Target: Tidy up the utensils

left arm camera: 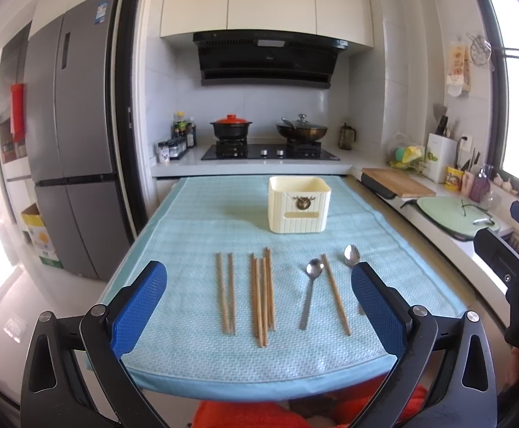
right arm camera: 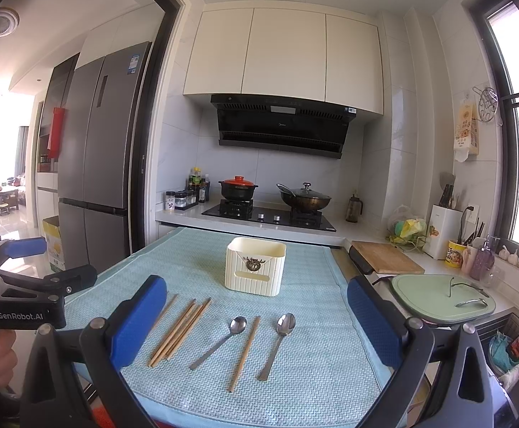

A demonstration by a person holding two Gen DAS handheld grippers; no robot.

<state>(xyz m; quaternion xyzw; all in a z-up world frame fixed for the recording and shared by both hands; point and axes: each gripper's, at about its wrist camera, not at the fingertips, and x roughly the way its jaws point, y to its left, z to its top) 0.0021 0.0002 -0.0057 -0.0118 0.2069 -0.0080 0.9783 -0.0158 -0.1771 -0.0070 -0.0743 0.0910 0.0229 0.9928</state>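
Note:
A cream utensil holder stands at the far middle of the light blue mat; it also shows in the right wrist view. On the mat lie a pair of chopsticks, a bundle of chopsticks, a spoon, a single chopstick and a second spoon. My left gripper is open and empty above the mat's near edge. My right gripper is open and empty, over the spoons and single chopstick.
A stove with a red-lidded pot and a wok stands behind the mat. A wooden cutting board and a green board lie on the right counter. A fridge stands at left.

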